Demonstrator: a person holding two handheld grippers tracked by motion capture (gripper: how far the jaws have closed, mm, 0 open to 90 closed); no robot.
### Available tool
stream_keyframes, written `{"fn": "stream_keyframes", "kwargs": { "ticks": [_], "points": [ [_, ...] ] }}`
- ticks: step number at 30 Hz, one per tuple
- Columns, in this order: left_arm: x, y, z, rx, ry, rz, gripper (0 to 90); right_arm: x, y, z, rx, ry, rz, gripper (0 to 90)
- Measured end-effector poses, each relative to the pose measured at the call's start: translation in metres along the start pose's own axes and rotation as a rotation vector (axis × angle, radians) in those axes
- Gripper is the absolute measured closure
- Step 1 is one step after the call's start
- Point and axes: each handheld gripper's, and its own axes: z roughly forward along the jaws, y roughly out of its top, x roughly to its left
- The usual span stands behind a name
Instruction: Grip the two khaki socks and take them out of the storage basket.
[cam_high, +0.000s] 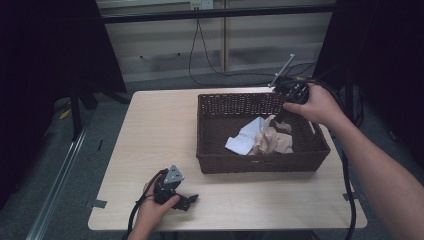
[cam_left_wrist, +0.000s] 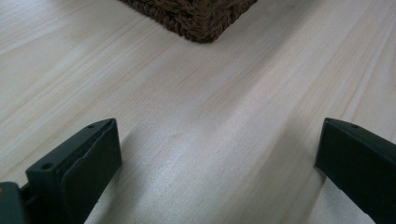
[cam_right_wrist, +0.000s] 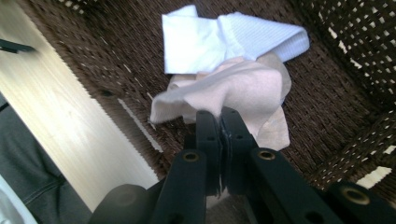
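A dark woven basket (cam_high: 250, 164) stands on the right half of the light wooden table (cam_high: 160, 130). Inside it lie a white cloth (cam_high: 245, 137) and a beige cloth (cam_high: 272, 142), crumpled against each other. My right gripper (cam_high: 281, 117) reaches down into the basket from its far right corner. In the right gripper view its jaws (cam_right_wrist: 220, 116) are shut on an edge of the beige cloth (cam_right_wrist: 243, 88), with the white cloth (cam_right_wrist: 210, 39) just beyond. My left gripper (cam_high: 191, 198) rests near the table's front left, open (cam_left_wrist: 219, 135) over bare wood, its jaws wide apart.
A corner of the basket (cam_left_wrist: 201, 18) shows ahead of the left gripper. Bare tabletop spreads left of the basket and along the front edge. Cables hang behind the table, and black stands rise at the far left and right.
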Motion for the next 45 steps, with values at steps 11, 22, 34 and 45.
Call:
{"fn": "stream_keyframes", "kwargs": {
  "ticks": [11, 22, 34, 45],
  "points": [
    [0.000, 0.000, 0.000, -0.004, -0.003, -0.002, 0.0, 0.008, 0.001, -0.039, -0.025, 0.008, -0.024, 87.8],
    [0.000, 0.000, 0.000, -0.004, -0.003, -0.001, 0.0, 0.024, -0.002, -0.064, -0.033, 0.020, -0.071, 87.8],
    [0.000, 0.000, 0.000, -0.005, -0.004, -0.002, 0.0, 0.046, -0.011, -0.085, -0.064, 0.069, -0.127, 87.7],
    [0.000, 0.000, 0.000, -0.007, -0.005, -0.001, 0.0, 0.062, -0.020, -0.088, -0.086, 0.110, -0.180, 87.6]
  ]
}}
